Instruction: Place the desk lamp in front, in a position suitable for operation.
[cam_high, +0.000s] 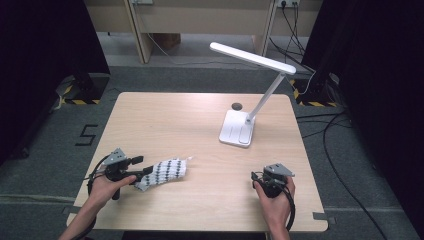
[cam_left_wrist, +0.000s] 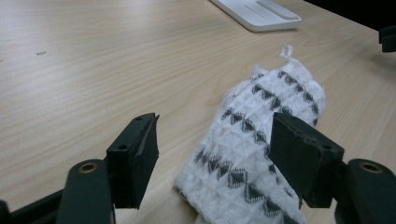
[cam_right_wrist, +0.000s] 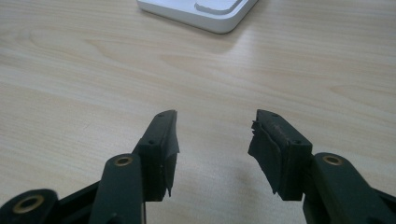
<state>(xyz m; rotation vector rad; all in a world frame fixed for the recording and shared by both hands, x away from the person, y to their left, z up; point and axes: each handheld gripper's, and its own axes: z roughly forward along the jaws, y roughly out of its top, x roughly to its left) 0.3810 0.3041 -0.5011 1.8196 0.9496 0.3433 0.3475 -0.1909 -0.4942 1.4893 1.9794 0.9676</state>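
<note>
One rolled white cloth (cam_high: 162, 173) with rows of dark diamond marks lies on the pale wooden counter (cam_high: 175, 125), toward the near left part of it, its length running slantwise away from the person's left hand (cam_high: 102, 189). A short loop of thread sticks out at its far end. In the left gripper view the cloth (cam_left_wrist: 252, 144) lies between the two black fingers (cam_left_wrist: 135, 158), nearer to the right-hand one, which stands just beside the fabric or touches it; I cannot tell which. The other finger stands apart from the cloth with bare wood between. The left gripper (cam_high: 142, 171) is thus spread wide around the near end of the roll, not pressing on it.

The right gripper (cam_high: 272, 181) sits near the front right of the counter, well apart from the cloth, held in the person's right hand (cam_high: 276, 197). In the right gripper view its fingers (cam_right_wrist: 161, 149) are released, with bare wood in the gap between them.

Farther back, right of centre, stands a white desk lamp (cam_high: 252, 59) on a flat white base (cam_high: 236, 129), its long head leaning out to the left. A small dark round spot (cam_high: 236, 105) lies on the counter just behind the base.
</note>
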